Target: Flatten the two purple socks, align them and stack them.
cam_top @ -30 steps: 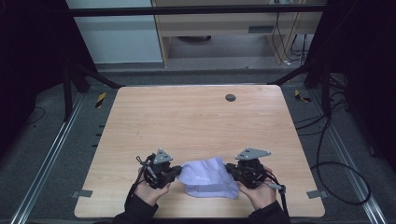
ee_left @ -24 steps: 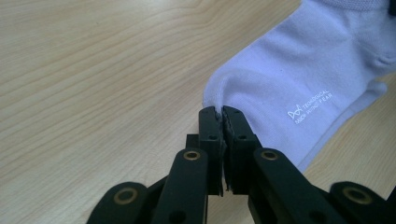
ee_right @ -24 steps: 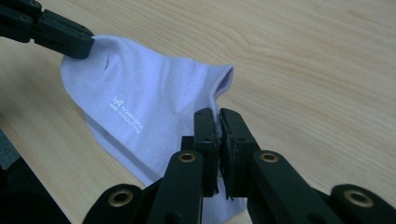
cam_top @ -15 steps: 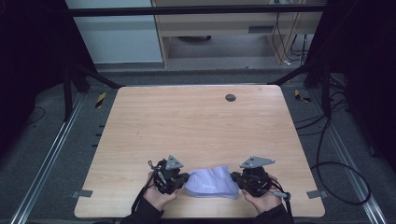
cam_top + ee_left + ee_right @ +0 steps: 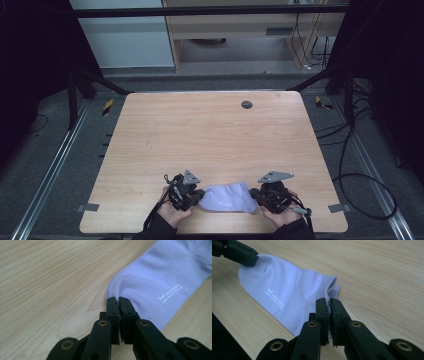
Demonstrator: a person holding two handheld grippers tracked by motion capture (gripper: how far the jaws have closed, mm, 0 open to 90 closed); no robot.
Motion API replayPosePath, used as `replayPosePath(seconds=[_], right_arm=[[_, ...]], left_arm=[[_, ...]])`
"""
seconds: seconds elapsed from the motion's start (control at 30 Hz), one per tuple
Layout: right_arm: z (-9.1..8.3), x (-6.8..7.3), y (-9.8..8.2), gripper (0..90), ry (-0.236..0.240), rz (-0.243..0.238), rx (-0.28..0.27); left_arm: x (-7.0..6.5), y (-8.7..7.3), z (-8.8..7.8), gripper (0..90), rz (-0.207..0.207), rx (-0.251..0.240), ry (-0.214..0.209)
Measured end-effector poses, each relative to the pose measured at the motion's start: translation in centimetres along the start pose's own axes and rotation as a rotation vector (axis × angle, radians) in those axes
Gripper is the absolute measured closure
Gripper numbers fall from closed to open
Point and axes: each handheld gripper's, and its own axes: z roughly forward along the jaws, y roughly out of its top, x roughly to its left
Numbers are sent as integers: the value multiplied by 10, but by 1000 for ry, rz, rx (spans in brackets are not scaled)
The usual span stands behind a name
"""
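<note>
A pale lilac sock (image 5: 226, 198) with small white lettering lies flat near the table's front edge, stretched between both grippers. My left gripper (image 5: 192, 196) is shut on the sock's left end (image 5: 140, 285), its jaws pinching the fabric edge (image 5: 118, 299). My right gripper (image 5: 260, 194) is shut on the sock's right end, near the cuff (image 5: 287, 300), with the jaws closed over the fabric (image 5: 328, 301). The left gripper (image 5: 239, 255) appears at the top left of the right gripper view, holding the far end.
The light wooden table (image 5: 210, 140) has a small dark round cap (image 5: 246, 104) near its far edge. Cables trail on the grey floor at the right (image 5: 360, 170). A dark metal frame stands around the table.
Both grippers have come down and toward the front edge with the sock. The sock, bunched and lifted before, now lies flatter and stretched between them.
</note>
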Motion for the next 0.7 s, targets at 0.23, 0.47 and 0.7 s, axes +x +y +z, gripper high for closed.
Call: replayPosePath(seconds=[0.23,0.47,0.7], right_arm=[[10,-7,-6,841,-5,1,17],[5,-7,-5,724,-14,-28,-56],[10,-3,-6,801,74,-71,-140]], left_arm=[[1,-1,3,861,9,8,10],[2,2,-10,684,19,-79,22],[-11,5,-6,777,67,-131,17]])
